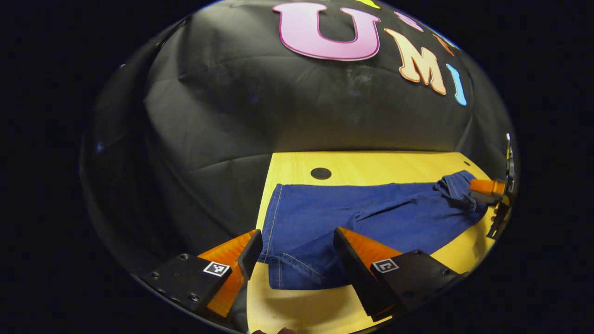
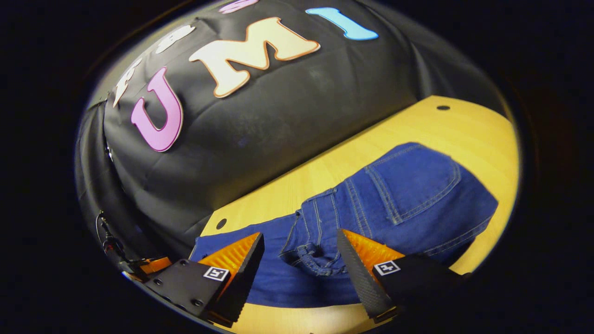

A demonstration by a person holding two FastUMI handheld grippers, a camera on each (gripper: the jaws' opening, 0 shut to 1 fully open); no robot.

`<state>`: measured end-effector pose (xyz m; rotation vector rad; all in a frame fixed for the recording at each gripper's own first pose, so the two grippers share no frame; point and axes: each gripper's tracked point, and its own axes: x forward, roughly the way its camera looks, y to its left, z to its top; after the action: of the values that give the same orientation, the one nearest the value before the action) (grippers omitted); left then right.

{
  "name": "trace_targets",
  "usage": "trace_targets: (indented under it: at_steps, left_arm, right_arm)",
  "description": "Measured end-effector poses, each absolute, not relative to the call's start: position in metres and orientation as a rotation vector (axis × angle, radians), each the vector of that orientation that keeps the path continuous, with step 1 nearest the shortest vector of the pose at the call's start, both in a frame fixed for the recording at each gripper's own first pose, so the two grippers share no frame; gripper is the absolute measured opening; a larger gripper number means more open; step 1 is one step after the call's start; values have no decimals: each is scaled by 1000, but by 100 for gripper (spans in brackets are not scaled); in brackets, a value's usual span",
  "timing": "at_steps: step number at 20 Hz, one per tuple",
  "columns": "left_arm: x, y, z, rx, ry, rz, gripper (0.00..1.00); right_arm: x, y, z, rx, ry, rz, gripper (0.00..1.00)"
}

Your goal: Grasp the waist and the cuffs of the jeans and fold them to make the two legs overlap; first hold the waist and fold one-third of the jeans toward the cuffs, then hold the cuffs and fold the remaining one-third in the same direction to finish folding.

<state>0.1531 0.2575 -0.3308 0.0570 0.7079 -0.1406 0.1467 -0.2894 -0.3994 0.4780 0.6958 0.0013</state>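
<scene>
Both hand-held grippers are being held with their fingers spread apart, nothing being clamped between them. In the left gripper view, the left hand-held gripper [image 1: 297, 253] is being held low over the cuff end of the dark blue denim jeans [image 1: 366, 218], the hem edge lying between its two fingers without being pinched. Off to the far right of that view, the right hand-held gripper [image 1: 487, 190] is being seen at the bunched waist end. In the right gripper view, the right hand-held gripper [image 2: 300, 260] is being held just over the crumpled waistband, with a belt loop lying in the gap between the fingers; whether either finger is touching the cloth cannot be told. A stitched back pocket [image 2: 413, 181] is being shown facing up just beyond it. At the lower left edge of that view, the left hand-held gripper [image 2: 151, 265] is being glimpsed.

The jeans are being laid flat lengthwise on the pale yellow wooden worktop [image 1: 385, 164], legs stretched toward the left gripper. A small round dark hole [image 1: 320, 173] is being seen in the worktop just beyond the cuffs, near the back edge, and another [image 2: 443, 107] is near the far corner past the waist. Behind the worktop, the black cloth wall [image 1: 222, 116] is being draped in soft folds.
</scene>
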Motion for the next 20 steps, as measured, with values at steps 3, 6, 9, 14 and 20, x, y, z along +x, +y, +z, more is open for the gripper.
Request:
trace_targets:
  at_steps: [3,6,9,14,20]
  left_arm:
    - [159,264,-370,72,790,-168,96]
    - [157,261,-399,68,876,-208,96]
    - [155,255,-398,61,882,-230,96]
    - [152,228,-401,85,876,-293,52]
    - [159,220,-395,185,845,-214,0]
  right_arm:
    - [139,-300,-405,437,693,17,97]
    - [137,-310,-389,411,676,10,98]
    - [136,-320,-382,398,673,-4,97]
    - [135,-322,-386,390,678,-4,97]
    - [136,-321,-381,376,659,37,97]
